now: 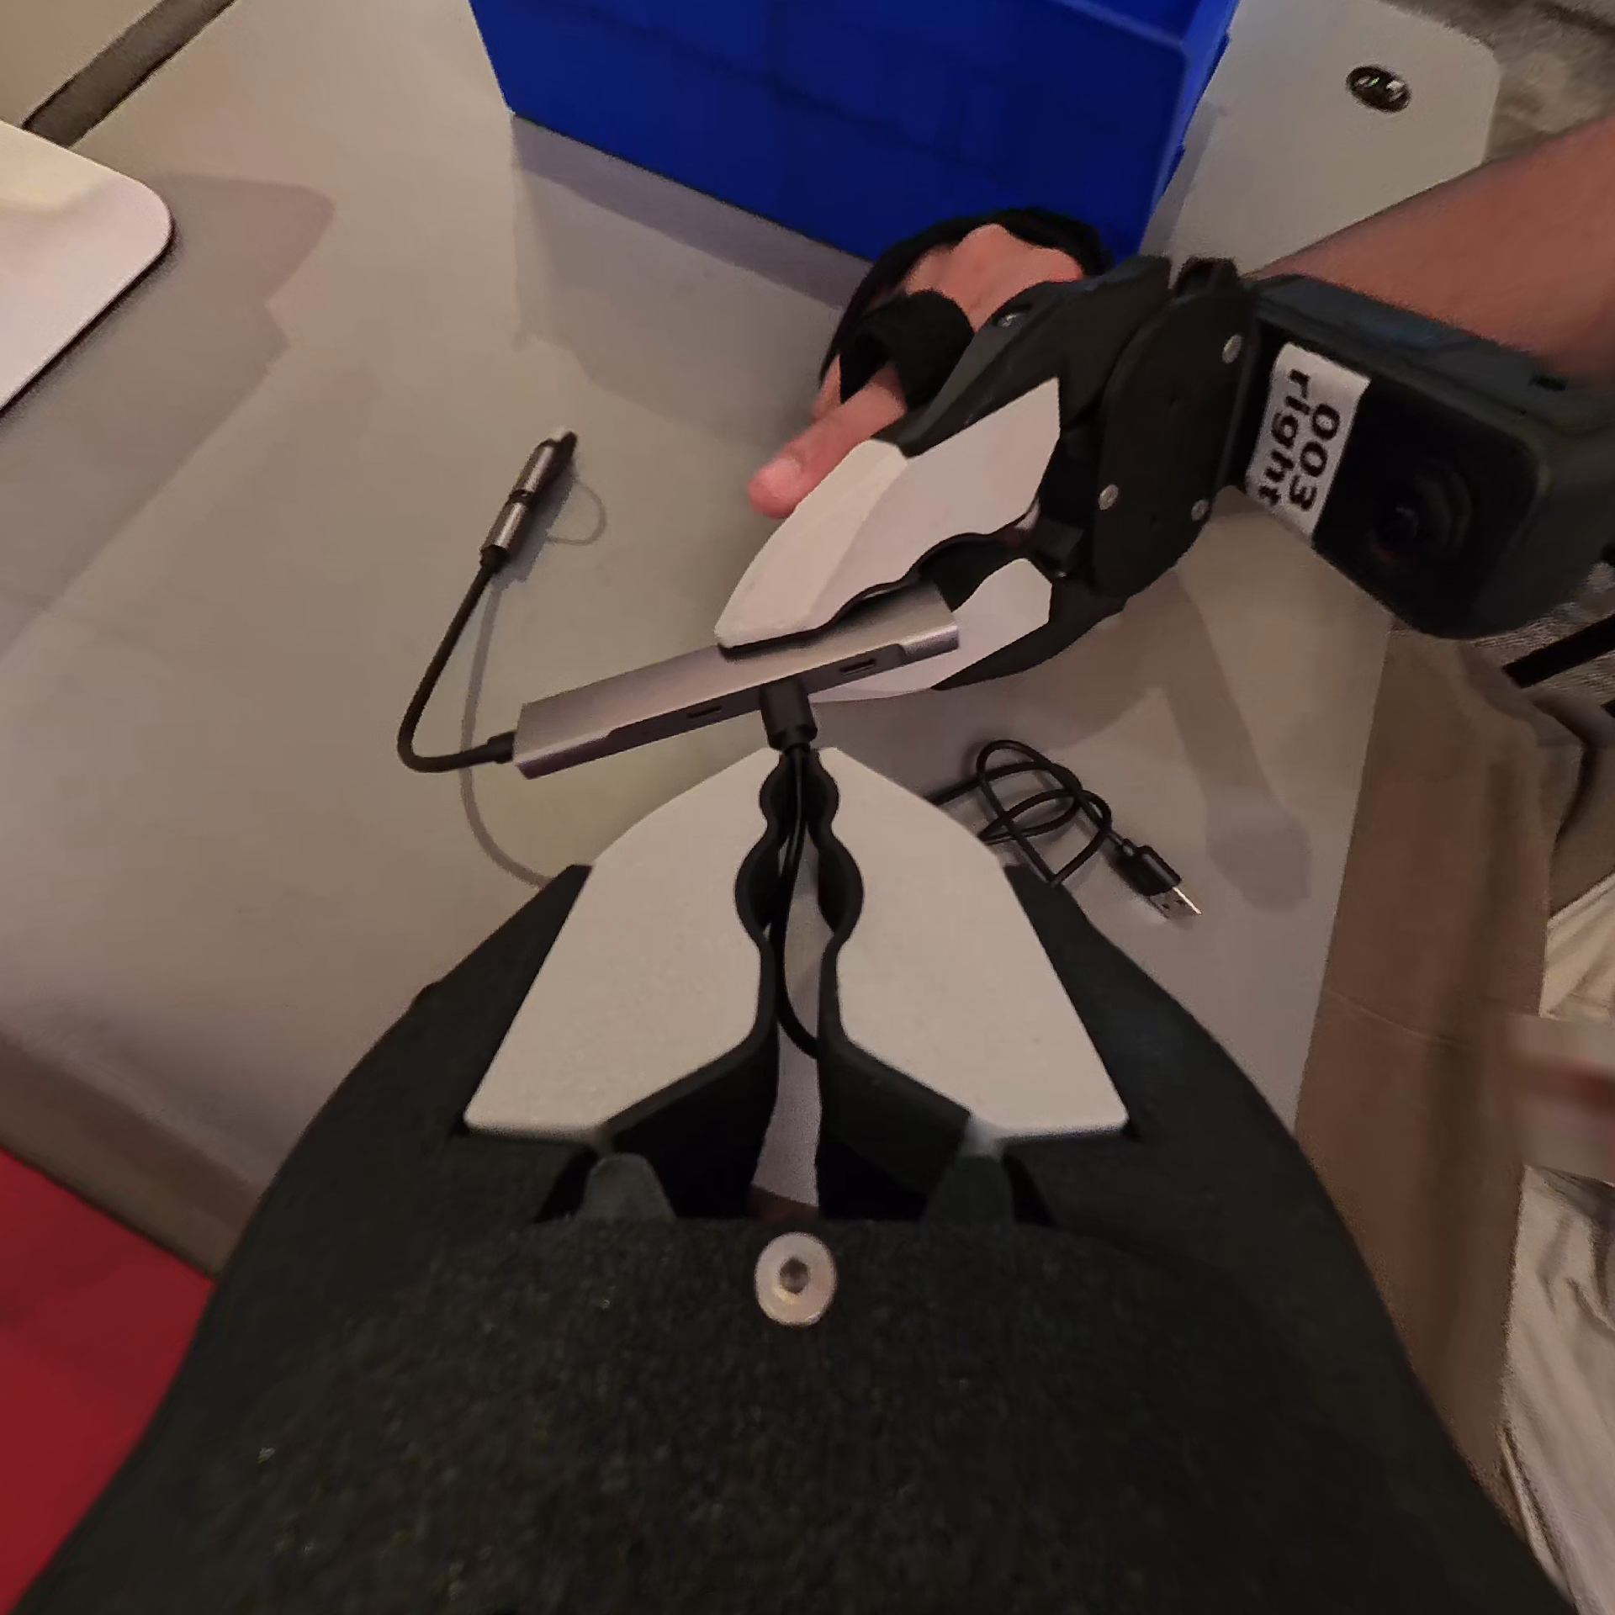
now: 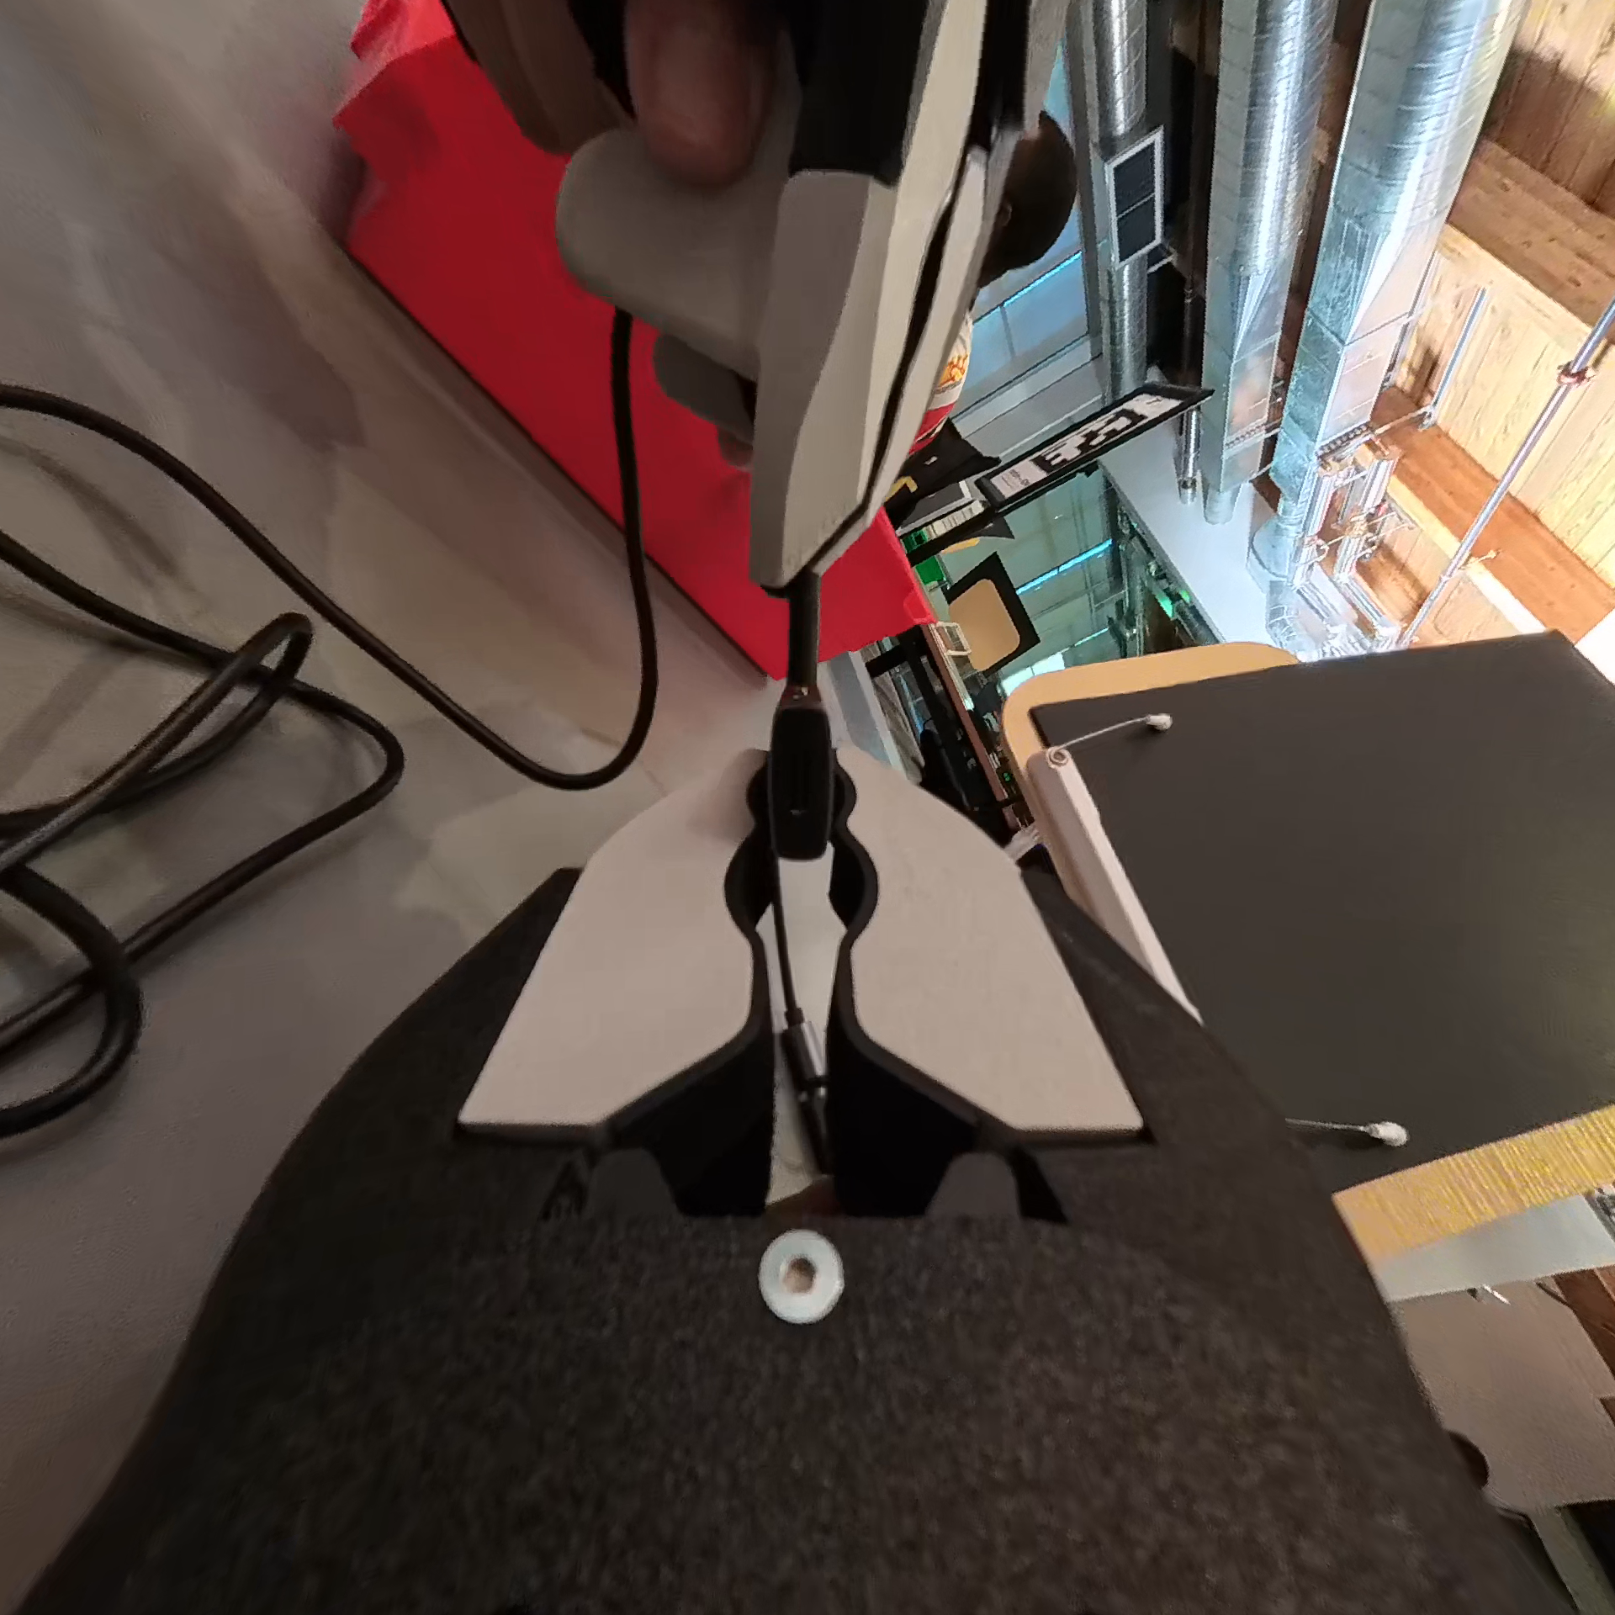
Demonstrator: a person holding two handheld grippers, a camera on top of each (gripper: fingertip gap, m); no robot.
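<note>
**Hub in one grip, cable in the other, above a grey worktop**

A pale grey worktop (image 1: 367,367) fills the left wrist view, with a blue bin (image 1: 839,114) at the back and a red patch low on the left. And here is the action, right over the middle: the right hand-held gripper (image 1: 830,612) has its white fingers clamped down on one end of a slim grey hub (image 1: 664,699), holding it clear of the surface, its own short lead (image 1: 454,664) drooping to a metal plug on the worktop. The left hand-held gripper (image 1: 800,769) is closed tight on a thin black cable (image 1: 791,883), just behind the plug (image 1: 789,712) that sits at the hub's side edge. Fully seated or only touching? Hard to call from here.

Handling: the hub looks light, rigid and smooth-cased, so a flat pinch across its broad faces suits it; the cable is limp, so the stiff moulded plug is the place to take hold.

The left wrist view alone shows the loose coiled cable (image 1: 1057,821) beside the hub. The right wrist view looks edge-on along the hub, shows heavier black cables (image 2: 175,725) looped on the worktop, and beyond the edge a black board (image 2: 1328,909) and metal ducting.
</note>
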